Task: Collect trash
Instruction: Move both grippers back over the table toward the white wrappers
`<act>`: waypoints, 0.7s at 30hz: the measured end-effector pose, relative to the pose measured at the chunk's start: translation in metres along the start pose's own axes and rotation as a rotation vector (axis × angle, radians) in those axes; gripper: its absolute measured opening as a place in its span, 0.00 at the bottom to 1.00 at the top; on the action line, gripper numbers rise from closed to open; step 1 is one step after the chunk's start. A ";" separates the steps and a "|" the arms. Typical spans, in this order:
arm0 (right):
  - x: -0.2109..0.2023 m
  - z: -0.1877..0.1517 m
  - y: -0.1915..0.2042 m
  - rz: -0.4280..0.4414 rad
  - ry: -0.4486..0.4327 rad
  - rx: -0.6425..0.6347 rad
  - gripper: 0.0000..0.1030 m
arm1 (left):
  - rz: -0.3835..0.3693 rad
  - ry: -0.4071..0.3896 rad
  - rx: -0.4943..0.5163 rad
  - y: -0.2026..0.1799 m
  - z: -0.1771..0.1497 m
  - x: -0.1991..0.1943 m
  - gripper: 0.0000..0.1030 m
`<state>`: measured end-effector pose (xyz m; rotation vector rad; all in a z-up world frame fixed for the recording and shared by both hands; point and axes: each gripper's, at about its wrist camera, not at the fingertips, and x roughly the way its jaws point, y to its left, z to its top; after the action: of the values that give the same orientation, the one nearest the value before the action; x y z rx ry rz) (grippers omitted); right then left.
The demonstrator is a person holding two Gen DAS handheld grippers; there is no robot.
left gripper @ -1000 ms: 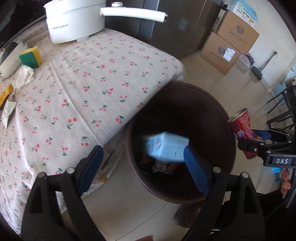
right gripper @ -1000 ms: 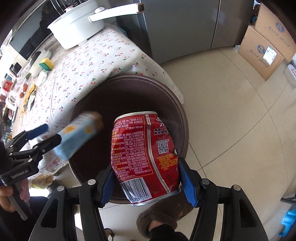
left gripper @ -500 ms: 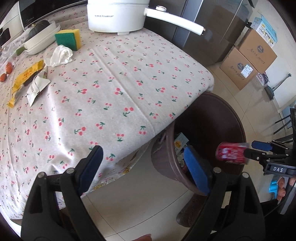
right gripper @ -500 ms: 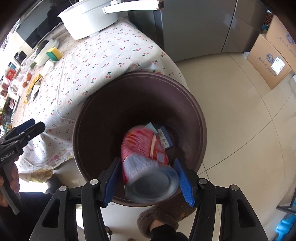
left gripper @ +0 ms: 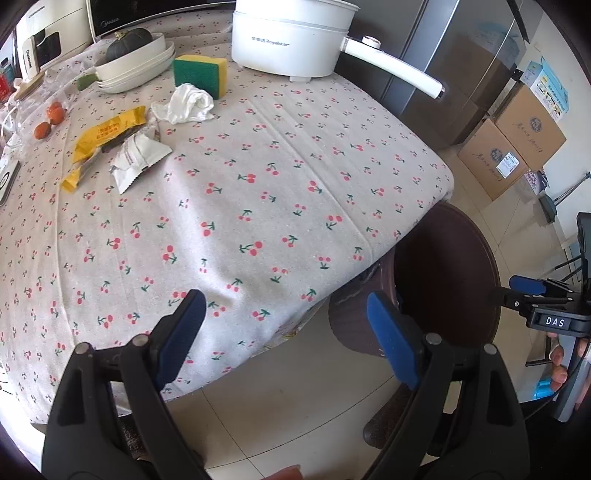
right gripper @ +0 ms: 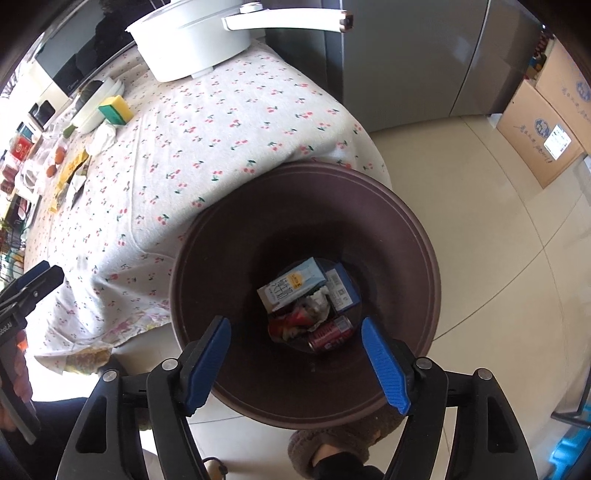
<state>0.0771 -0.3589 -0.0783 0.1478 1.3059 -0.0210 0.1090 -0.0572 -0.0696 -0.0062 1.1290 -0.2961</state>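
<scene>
Tablecloth (left gripper: 258,166) wrappers (left gripper: 136,158) left view only; bin (right gripper: 424,280) can (right gripper: 330,334) right view; both grippers' fingers apart, empty, right's just widened.

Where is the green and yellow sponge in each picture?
Left wrist view: the green and yellow rectangular sponge lies near the top, left of centre, on the cherry-print tablecloth, just left of the white electric pot.
Right wrist view: the sponge is small, at upper left, beside stacked white dishes.
Shared landmark: the white electric pot with its long handle, standing to the right of the sponge in both views.
</scene>
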 end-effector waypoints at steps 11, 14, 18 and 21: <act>0.001 0.019 0.048 -0.027 -0.021 -0.073 0.82 | 0.066 0.000 -0.078 0.050 -0.006 -0.015 0.89; 0.002 0.023 0.064 -0.038 -0.029 -0.106 0.83 | 0.092 -0.005 -0.108 0.066 -0.009 -0.021 0.95; 0.003 0.027 0.085 -0.043 -0.041 -0.138 0.84 | 0.129 -0.019 -0.126 0.084 -0.012 -0.029 0.95; 0.004 0.033 0.100 -0.040 -0.048 -0.156 0.89 | 0.152 -0.022 -0.148 0.100 -0.016 -0.034 0.96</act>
<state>0.1198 -0.2639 -0.0645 -0.0117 1.2568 0.0429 0.1050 0.0488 -0.0619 -0.0538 1.1212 -0.0762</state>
